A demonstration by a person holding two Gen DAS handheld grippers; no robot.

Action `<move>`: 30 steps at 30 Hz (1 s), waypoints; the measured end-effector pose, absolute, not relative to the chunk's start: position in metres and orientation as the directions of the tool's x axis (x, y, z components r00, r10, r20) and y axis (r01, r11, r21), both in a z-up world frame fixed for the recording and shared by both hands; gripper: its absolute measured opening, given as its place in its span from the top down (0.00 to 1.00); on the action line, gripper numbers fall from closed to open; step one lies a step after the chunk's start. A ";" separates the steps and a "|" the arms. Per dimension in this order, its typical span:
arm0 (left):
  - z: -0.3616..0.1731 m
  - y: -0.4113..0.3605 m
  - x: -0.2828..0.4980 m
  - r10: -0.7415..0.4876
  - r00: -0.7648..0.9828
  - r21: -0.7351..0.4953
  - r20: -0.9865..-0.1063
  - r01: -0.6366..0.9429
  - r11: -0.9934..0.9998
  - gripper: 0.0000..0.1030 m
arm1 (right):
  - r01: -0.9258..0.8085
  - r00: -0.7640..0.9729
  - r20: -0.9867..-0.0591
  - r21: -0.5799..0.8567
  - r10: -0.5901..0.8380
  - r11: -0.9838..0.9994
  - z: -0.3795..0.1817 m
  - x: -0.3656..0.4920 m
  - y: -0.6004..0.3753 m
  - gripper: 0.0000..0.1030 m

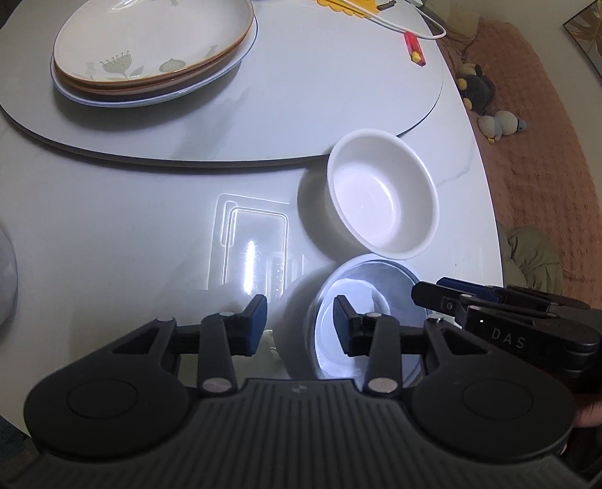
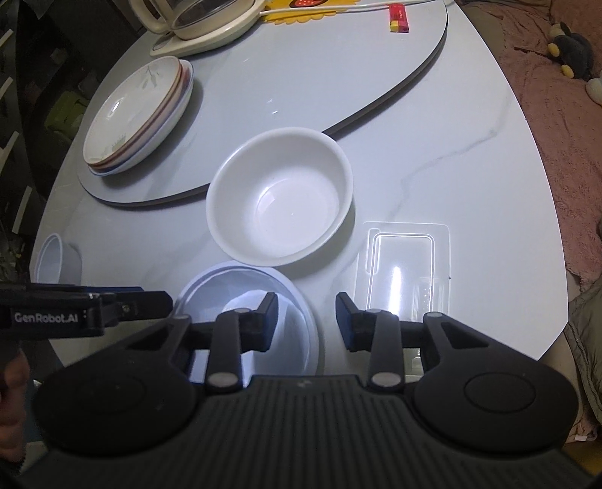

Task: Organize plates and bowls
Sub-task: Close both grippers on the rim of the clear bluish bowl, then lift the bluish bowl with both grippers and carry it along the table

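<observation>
Left gripper [image 1: 301, 323]: jaws spread, straddling the left rim of the blue-rimmed bowl [image 1: 376, 278], nothing pinched. Right gripper [image 2: 306, 319]: jaws spread, straddling the same bowl's right rim, nothing pinched. Blue-rimmed bowl [image 2: 244, 286]: upright at the table's near edge, between the two grippers. White bowl [image 2: 280, 197]: upright, just behind the blue-rimmed bowl, rims touching or nearly so, against the turntable's near edge. Clear plastic tray [image 2: 404, 263]: flat on the table [image 2: 470, 150], beside both bowls. Small cup [image 2: 50, 257]: near the table's left edge. Plate stack [image 2: 141, 113]: on the turntable [image 2: 301, 75], left side. Red lighter [image 2: 399, 17]: far side of the turntable. Kettle [image 2: 203, 17]: far left.
</observation>
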State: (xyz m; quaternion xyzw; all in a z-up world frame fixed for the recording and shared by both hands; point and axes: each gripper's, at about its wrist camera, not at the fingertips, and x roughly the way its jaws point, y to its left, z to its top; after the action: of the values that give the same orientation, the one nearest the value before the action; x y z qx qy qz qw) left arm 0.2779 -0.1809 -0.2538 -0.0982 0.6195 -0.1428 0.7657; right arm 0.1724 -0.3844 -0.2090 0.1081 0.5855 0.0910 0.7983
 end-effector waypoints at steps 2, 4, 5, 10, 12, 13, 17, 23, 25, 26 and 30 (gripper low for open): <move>-0.258 -0.183 0.280 -0.337 0.182 -0.324 -0.924 0.093 0.941 0.61 | -0.024 0.286 -0.917 0.283 0.278 0.959 -0.212 0.174 -0.384 0.68; -0.262 -0.186 0.281 -0.341 0.175 -0.329 -0.924 0.094 0.940 0.65 | -0.025 0.278 -0.917 0.291 0.286 0.956 -0.214 0.174 -0.383 0.69; -0.263 -0.187 0.281 -0.341 0.171 -0.329 -0.924 0.096 0.939 0.65 | -0.025 0.273 -0.917 0.294 0.290 0.955 -0.216 0.175 -0.383 0.70; -0.270 -0.193 0.282 -0.352 0.148 -0.341 -0.924 0.097 0.935 0.70 | -0.015 0.252 -0.920 0.308 0.301 0.951 -0.222 0.174 -0.383 0.77; -0.273 -0.196 0.281 -0.358 0.143 -0.347 -0.923 0.097 0.933 0.70 | -0.014 0.246 -0.917 0.320 0.313 0.947 -0.224 0.175 -0.383 0.79; -0.274 -0.196 0.281 -0.362 0.140 -0.352 -0.921 0.096 0.931 0.70 | -0.013 0.243 -0.917 0.324 0.317 0.946 -0.225 0.175 -0.383 0.79; -0.278 -0.199 0.283 -0.381 0.126 -0.373 -0.916 0.081 0.924 0.70 | -0.021 0.238 -0.915 0.332 0.327 0.943 -0.226 0.175 -0.383 0.79; -0.276 -0.197 0.285 -0.379 0.128 -0.372 -0.916 0.080 0.925 0.70 | -0.015 0.230 -0.912 0.347 0.341 0.938 -0.225 0.177 -0.382 0.79; -0.273 -0.195 0.284 -0.379 0.135 -0.371 -0.916 0.080 0.925 0.70 | -0.017 0.227 -0.909 0.354 0.348 0.935 -0.224 0.177 -0.381 0.79; -0.272 -0.194 0.285 -0.379 0.138 -0.372 -0.915 0.079 0.925 0.70 | -0.020 0.227 -0.908 0.356 0.351 0.934 -0.222 0.176 -0.380 0.79; -0.264 -0.181 0.285 -0.379 0.162 -0.373 -0.911 0.068 0.925 0.70 | -0.033 0.232 -0.901 0.369 0.366 0.929 -0.214 0.177 -0.369 0.79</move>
State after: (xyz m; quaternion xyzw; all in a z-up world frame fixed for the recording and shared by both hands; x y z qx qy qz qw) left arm 0.2847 -0.1814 -0.2643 -0.1237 0.6301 -0.1486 0.7521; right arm 0.1773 -0.3690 -0.2136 0.1375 0.6061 0.1289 0.7727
